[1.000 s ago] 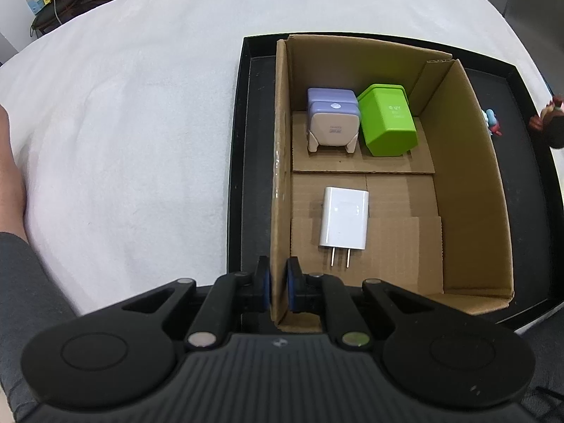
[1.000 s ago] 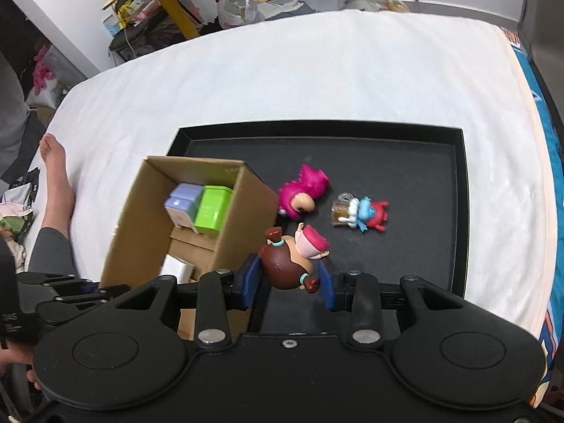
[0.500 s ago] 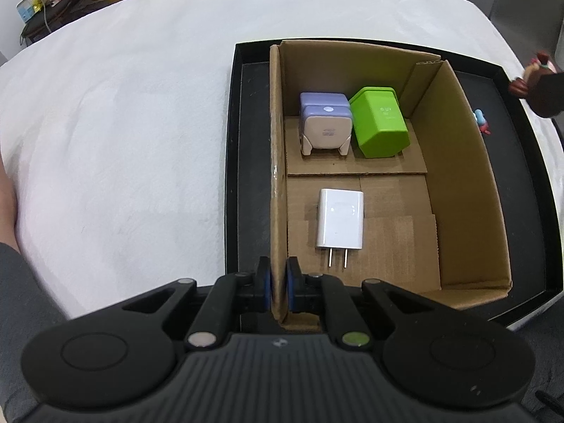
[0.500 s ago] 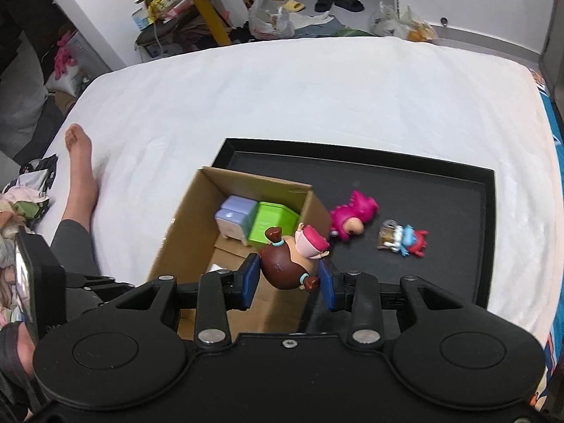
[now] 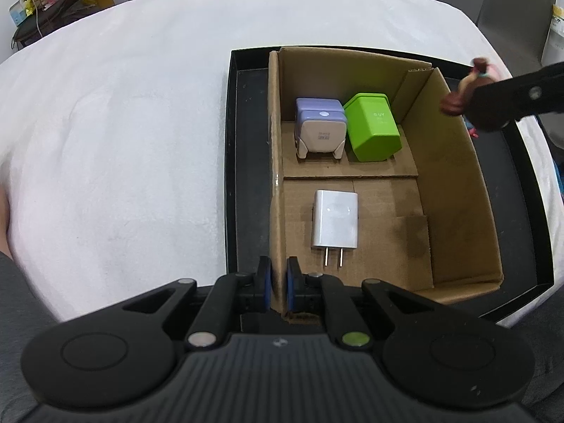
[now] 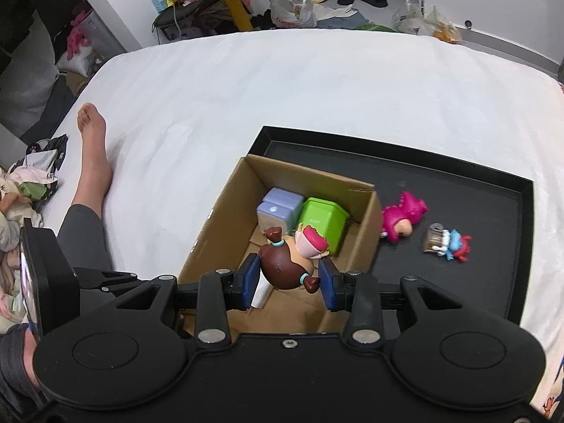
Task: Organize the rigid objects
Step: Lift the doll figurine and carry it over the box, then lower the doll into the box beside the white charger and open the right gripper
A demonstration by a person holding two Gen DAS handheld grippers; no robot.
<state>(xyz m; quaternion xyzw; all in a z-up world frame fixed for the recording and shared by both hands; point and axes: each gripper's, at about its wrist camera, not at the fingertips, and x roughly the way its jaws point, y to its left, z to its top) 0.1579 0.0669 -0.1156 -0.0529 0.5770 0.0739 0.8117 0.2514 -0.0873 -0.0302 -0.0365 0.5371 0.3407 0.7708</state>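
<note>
A cardboard box (image 5: 454, 190) stands in a black tray (image 5: 246, 141) on a white bed. Inside lie a white plug charger (image 5: 335, 220), a lilac charger (image 5: 319, 128) and a green block (image 5: 373, 127). My left gripper (image 5: 278, 282) is shut on the box's near left wall. My right gripper (image 6: 289, 278) is shut on a brown-haired doll figure (image 6: 287, 268) and holds it above the open box (image 6: 225, 218); it also shows in the left wrist view (image 5: 465, 95) over the box's right wall.
On the tray (image 6: 493, 211) right of the box lie a pink dinosaur toy (image 6: 403, 220) and a small blue and red toy (image 6: 446, 243). A person's bare foot (image 6: 91, 130) rests on the bed at the left. Clutter stands on the floor beyond the bed.
My right gripper has carried the doll figure left, from over the tray to over the open box. The left gripper keeps its hold on the box wall.
</note>
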